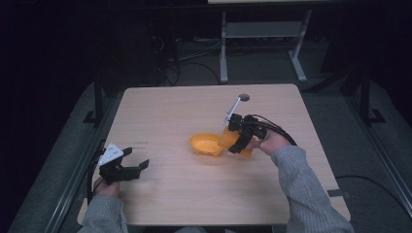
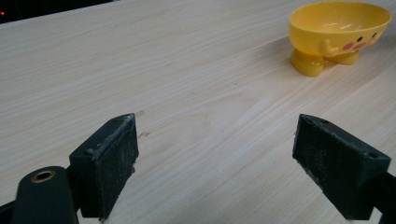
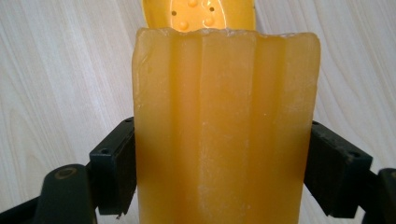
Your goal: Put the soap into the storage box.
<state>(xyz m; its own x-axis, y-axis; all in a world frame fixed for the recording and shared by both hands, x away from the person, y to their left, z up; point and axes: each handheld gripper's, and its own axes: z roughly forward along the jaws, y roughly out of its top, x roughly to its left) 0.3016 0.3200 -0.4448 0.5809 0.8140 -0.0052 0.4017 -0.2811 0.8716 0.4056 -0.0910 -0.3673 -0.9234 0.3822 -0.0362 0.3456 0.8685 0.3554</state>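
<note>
Honestly, right gripper (image 3: 224,172) fingers are pinching the orange block (image 3: 224,130) just short of the yellow bowl (image 3: 200,14); looks slick, might slip. Left gripper (image 2: 215,163) fingers spread, empty.

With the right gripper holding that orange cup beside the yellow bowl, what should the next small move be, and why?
Probably tip the orange cup a little further over the yellow bowl. The right gripper has its jaws clamped on the cup's sides, and the cup's mouth already points at the bowl's rim. The left gripper sits open, apart from the bowl.
</note>
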